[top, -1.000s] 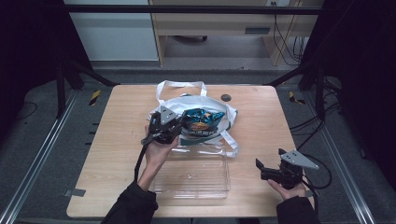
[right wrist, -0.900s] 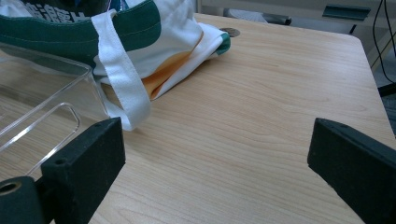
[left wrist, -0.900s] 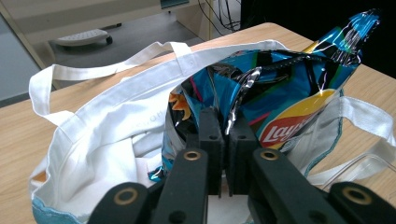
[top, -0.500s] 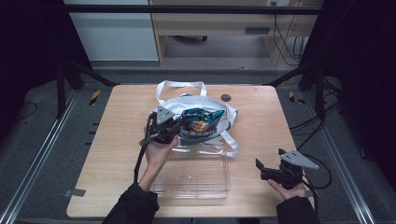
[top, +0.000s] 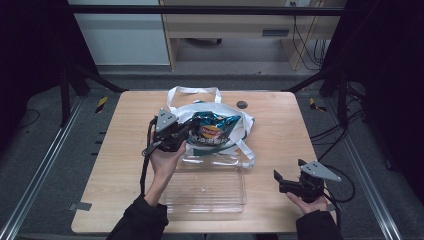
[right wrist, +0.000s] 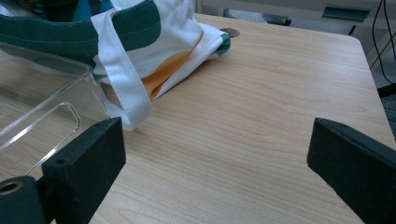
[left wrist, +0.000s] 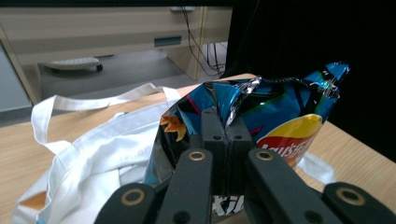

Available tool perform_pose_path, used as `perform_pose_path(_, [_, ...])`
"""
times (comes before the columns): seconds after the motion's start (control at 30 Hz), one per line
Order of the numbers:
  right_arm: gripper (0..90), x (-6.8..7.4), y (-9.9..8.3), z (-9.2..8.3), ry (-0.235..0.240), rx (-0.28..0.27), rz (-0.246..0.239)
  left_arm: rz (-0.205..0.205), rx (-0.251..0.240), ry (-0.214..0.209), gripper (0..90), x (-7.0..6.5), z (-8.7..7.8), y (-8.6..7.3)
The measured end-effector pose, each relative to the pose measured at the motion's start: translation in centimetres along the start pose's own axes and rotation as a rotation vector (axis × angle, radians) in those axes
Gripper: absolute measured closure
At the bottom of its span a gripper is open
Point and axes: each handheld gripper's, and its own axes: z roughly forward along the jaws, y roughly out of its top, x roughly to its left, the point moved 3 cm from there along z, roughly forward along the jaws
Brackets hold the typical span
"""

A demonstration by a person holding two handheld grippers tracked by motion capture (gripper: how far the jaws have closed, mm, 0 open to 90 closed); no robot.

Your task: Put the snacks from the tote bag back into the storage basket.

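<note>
- Currently your left gripper (top: 181, 134) has its jaws clamped on the chip bag (left wrist: 261, 121), which sits in the white tote bag's (top: 235, 125) mouth.
- Lift straight up, keeping the foil pinched.
- Your right gripper (top: 292, 184) rests wide apart near the clear tray (top: 210, 192).

L gripper (top: 186, 131), black two-jaw w/ grey three-cornered plate, at table ctr, jaws pointing 3 o'clock, clamped tight together; forearm enters from 6 o'clock. R gripper (top: 278, 178) near 4 o'clock edge, jaws wide apart, pointing 9 o'clock.
</note>
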Motion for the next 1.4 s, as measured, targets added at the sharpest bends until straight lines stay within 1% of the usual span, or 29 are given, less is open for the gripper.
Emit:
perform_pose_path(0.03, [4.8,0.0,0.0,0.0,0.000,-0.001,-0.001,-0.002,-0.014,-0.002,90.0,-0.2,-0.3,0.4])
perform_pose_path(0.1, [4.8,0.0,0.0,0.0,-0.001,-0.001,-0.001,-0.005,-0.028,-0.003,90.0,-0.3,-0.7,0.8])
perform_pose_path(0.4, [4.8,0.0,0.0,0.0,0.000,-0.003,0.000,-0.021,-0.065,-0.012,90.0,-0.7,-1.8,2.1])
perform_pose_path(0.7, [4.9,0.1,0.0,-0.1,0.001,-0.005,0.000,-0.035,-0.106,-0.019,90.0,-0.7,-3.1,2.8])
perform_pose_path(0.73, [4.9,0.0,0.1,0.0,-0.001,-0.008,-0.007,-0.035,-0.108,-0.019,90.0,-0.6,-3.2,2.9])
perform_pose_path(0.93, [4.9,0.1,0.0,0.0,0.002,-0.002,-0.001,-0.039,-0.131,-0.027,90.0,-0.8,-4.1,3.4])
perform_pose_path(1.17, [4.9,0.1,0.1,-0.1,0.003,-0.002,0.002,-0.031,-0.154,-0.045,90.0,-1.4,-5.3,4.2])
perform_pose_path(1.23, [4.9,0.1,0.1,-0.1,0.000,-0.006,-0.005,-0.030,-0.159,-0.049,90.0,-1.5,-5.6,4.3])
perform_pose_path(1.4, [5.0,0.1,0.1,-0.1,-0.001,-0.006,-0.005,-0.026,-0.171,-0.063,90.0,-1.9,-6.5,4.5])
